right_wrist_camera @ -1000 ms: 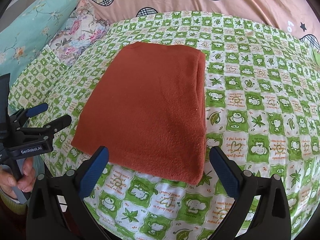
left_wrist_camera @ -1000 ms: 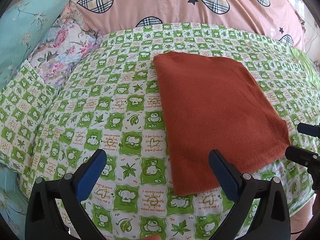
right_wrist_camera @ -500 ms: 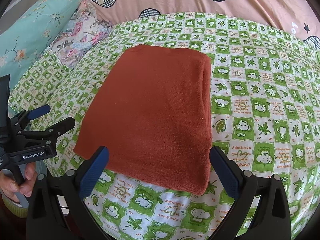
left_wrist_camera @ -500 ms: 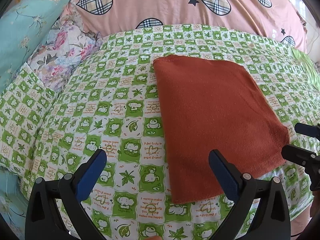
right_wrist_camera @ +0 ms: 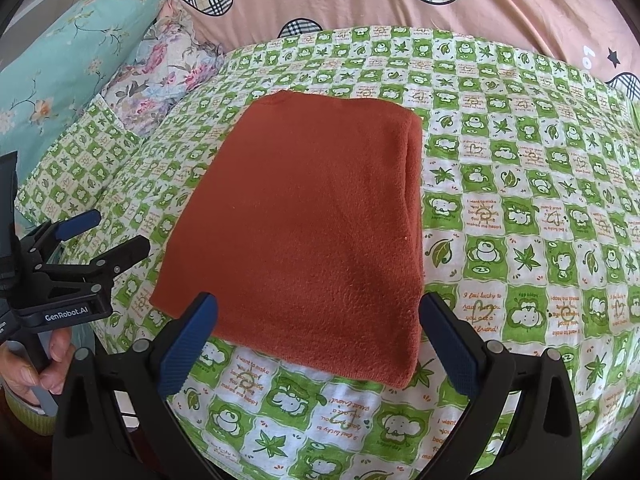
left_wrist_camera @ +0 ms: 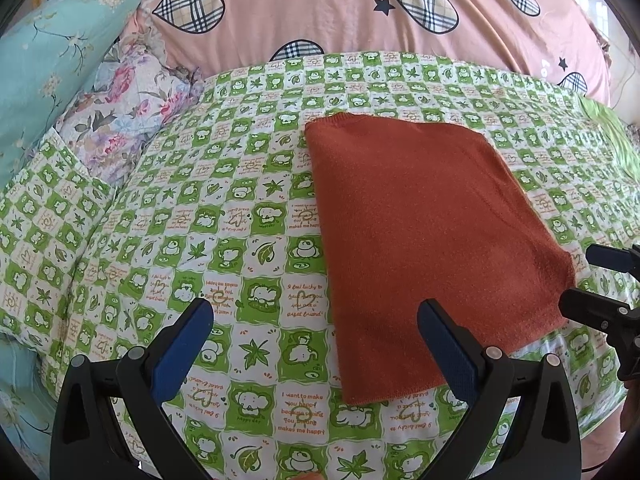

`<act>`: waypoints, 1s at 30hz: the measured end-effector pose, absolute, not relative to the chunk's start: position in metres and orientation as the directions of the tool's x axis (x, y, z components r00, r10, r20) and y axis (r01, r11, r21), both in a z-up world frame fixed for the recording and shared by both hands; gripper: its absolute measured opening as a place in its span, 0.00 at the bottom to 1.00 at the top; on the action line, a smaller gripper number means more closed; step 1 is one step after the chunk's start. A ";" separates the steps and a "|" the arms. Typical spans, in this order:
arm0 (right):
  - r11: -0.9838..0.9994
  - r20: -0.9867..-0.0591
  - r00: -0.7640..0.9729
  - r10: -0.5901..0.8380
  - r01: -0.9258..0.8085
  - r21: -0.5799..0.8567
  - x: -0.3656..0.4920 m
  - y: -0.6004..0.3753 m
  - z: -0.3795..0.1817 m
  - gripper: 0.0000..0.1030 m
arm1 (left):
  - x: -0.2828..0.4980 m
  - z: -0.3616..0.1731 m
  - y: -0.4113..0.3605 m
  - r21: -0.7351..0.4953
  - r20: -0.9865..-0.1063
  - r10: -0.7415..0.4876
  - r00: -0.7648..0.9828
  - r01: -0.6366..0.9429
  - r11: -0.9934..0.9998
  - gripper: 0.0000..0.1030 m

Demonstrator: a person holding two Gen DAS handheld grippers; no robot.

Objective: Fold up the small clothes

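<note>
A rust-orange cloth is lying folded into a neat, soft rectangle on the green-and-white checked bedsheet, its fleecy nap catching the light and its doubled layers showing along the thick edge at 3 o'clock in the right wrist view. The sheet is thin printed cotton with little animals, leaves and lettering, slightly puckered. Behind it, at 12 o'clock, a pink quilt with plaid hearts is bulging up; a teal flowered pillow and a floral cloth are sitting at 10 o'clock.

The left gripper is hovering with its ribbed blue pads spread wide, gripping nothing, the near corner of the cloth lying between them. The right gripper is likewise gaping wide over the cloth's near edge, holding nothing.

The lens rim is cutting off the pillow and quilt. The person's left hand is only partly showing at 8 o'clock in the right wrist view. Whether any pad is touching the fabric is hard to tell.
</note>
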State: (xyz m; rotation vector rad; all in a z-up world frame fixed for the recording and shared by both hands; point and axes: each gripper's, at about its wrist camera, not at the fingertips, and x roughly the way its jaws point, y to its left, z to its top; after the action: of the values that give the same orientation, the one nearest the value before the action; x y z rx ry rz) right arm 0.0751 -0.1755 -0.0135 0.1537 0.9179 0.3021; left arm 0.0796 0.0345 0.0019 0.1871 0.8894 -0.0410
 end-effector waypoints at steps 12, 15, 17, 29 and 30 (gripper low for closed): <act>0.946 -0.754 0.572 0.324 -0.191 0.262 0.075 -0.174 -0.012 0.98 | 0.079 0.003 0.033 0.148 -0.773 0.040 0.634 0.118 0.982 0.99; 0.945 -0.753 0.571 0.326 -0.193 0.263 0.075 -0.174 -0.012 0.98 | 0.079 0.003 0.033 0.147 -0.771 0.039 0.635 0.119 0.982 0.99; 0.945 -0.754 0.569 0.328 -0.194 0.264 0.075 -0.172 -0.011 0.98 | 0.079 0.004 0.033 0.146 -0.771 0.037 0.636 0.119 0.982 0.99; 0.945 -0.751 0.573 0.328 -0.187 0.270 0.076 -0.170 -0.009 0.98 | 0.078 0.004 0.033 0.143 -0.770 0.037 0.637 0.116 0.983 0.99; 0.944 -0.751 0.572 0.329 -0.187 0.270 0.076 -0.169 -0.009 0.98 | 0.078 0.004 0.033 0.144 -0.770 0.038 0.637 0.116 0.983 0.99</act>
State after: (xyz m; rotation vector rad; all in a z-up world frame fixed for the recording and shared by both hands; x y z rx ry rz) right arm 0.0760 -0.1692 -0.0088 0.1679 0.9137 0.3039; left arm 0.0779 0.0326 0.0042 0.1871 0.8806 -0.0451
